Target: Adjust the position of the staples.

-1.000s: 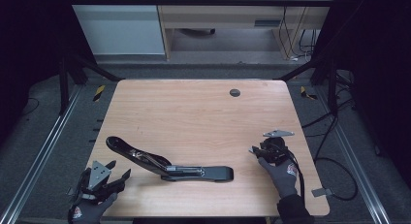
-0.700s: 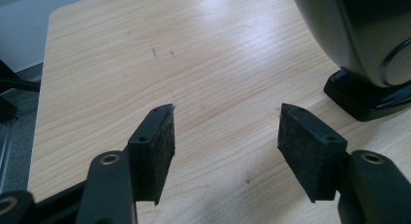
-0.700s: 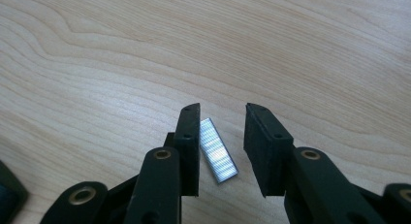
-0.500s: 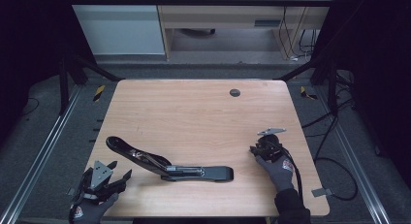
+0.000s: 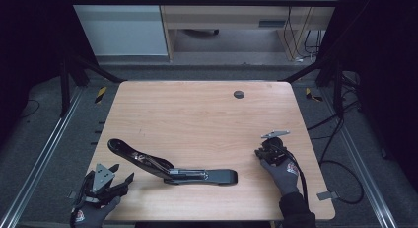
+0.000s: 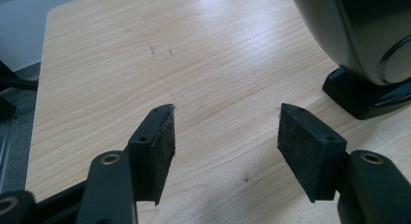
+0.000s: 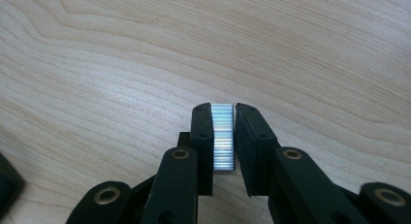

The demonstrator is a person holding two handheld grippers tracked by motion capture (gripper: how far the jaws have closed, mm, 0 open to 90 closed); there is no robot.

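Wooden table point(image 5: 197, 119), right gripper point(image 7: 224, 136) closing (staples point(image 7: 223, 136) between)

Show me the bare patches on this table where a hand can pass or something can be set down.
The far half of the table is bare, apart from the small hole near the far edge. The strip between the open stapler and the right gripper is also free. The near left corner is crowded by the left gripper.

Setting: a lab-style recording bay. I worked at a wooden table point(image 5: 207, 124) with a cable grommet point(image 5: 238, 94), ringed by black metal framing point(image 5: 69, 75) and floor rails point(image 5: 42, 154). Yellow-black hazard tape point(image 5: 100, 94) marked the grey floor; loose cables point(image 5: 340, 139) trailed right; a wooden desk point(image 5: 226, 20) stood behind.
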